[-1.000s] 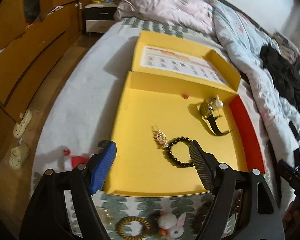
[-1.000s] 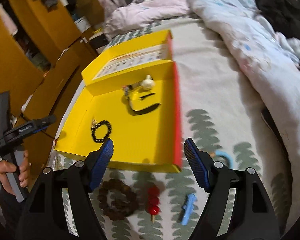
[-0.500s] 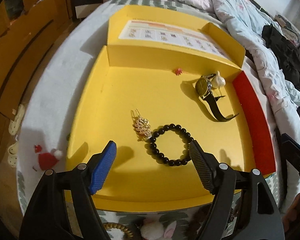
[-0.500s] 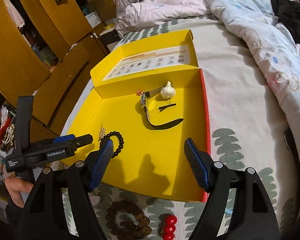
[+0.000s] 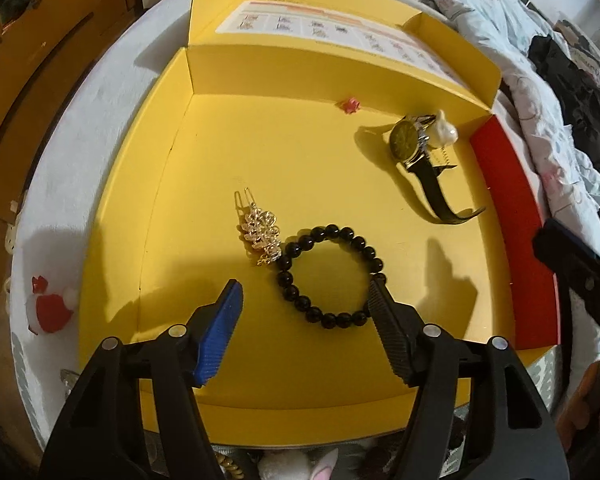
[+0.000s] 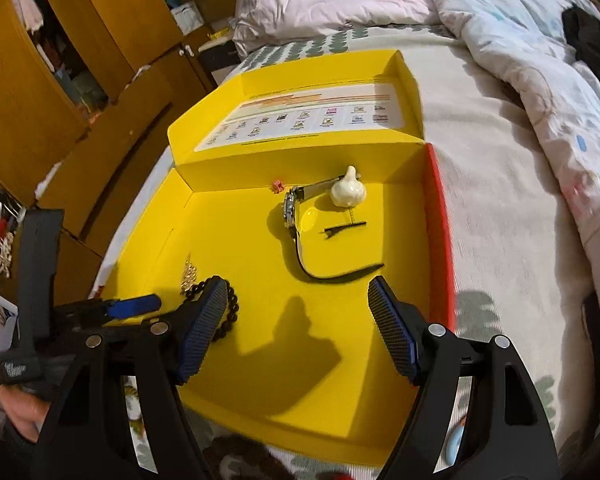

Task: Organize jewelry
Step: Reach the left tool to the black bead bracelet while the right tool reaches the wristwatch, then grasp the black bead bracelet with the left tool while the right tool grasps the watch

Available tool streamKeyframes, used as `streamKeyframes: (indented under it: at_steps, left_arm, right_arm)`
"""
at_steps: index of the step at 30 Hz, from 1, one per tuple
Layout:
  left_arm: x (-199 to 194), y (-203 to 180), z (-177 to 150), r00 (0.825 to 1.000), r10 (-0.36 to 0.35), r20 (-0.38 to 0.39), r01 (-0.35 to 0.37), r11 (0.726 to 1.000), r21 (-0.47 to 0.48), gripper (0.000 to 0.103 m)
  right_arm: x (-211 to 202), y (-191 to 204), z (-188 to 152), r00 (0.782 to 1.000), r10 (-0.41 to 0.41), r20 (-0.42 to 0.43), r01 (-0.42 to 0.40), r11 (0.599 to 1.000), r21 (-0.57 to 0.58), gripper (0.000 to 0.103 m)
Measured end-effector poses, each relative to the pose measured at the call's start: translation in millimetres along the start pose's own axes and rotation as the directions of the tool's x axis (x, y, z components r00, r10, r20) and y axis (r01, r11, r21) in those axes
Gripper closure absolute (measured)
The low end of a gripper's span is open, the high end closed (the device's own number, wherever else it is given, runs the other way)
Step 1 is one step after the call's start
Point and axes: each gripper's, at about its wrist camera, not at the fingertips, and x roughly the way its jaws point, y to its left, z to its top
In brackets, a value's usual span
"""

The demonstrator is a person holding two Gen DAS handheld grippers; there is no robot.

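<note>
Our left tool hangs over the yellow box on the bed, jaws closing with nothing pinched yet; the black bead bracelet lies partly between them, touching the gold hair clip. Our right tool hangs open and empty nearby. The wristwatch lies near the far corner.

Black bead bracelet, flat in yellow box

Left gripper over yellow box, jaws closing around black bead bracelet, pads not yet pressing, gold hair clip touching bracelet, wristwatch well apart
</note>
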Motion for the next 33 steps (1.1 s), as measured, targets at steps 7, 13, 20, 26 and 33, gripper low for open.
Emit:
streamKeyframes:
  at_steps: [7,13,20,26,33]
  left_arm:
    - [10,-2,3,1.000,0.023,-0.017,-0.022,1.000,0.003,0.038]
    - [17,-4,3,0.999,0.036,-0.026,-0.036,0.999,-0.002,0.038]
    - [22,-8,6,0.998,0.060,-0.021,-0.060,0.998,0.001,0.038]
    - [23,-10,4,0.997,0.079,-0.019,-0.079,0.997,0.006,0.038]
    - [26,-23,0,0.994,0.112,-0.014,-0.112,0.994,0.014,0.040]
  right_arm:
    - [38,8,14,0.998,-0.002,-0.065,0.002,1.000,0.001,0.027]
    - [57,16,26,0.996,-0.016,-0.087,0.015,1.000,-0.009,0.034]
    - [75,17,46,0.993,-0.009,-0.115,0.008,1.000,-0.009,0.051]
    - [96,16,55,0.987,-0.010,-0.157,0.009,1.000,-0.007,0.053]
    - [115,17,57,0.983,-0.009,-0.184,0.006,1.000,-0.015,0.053]
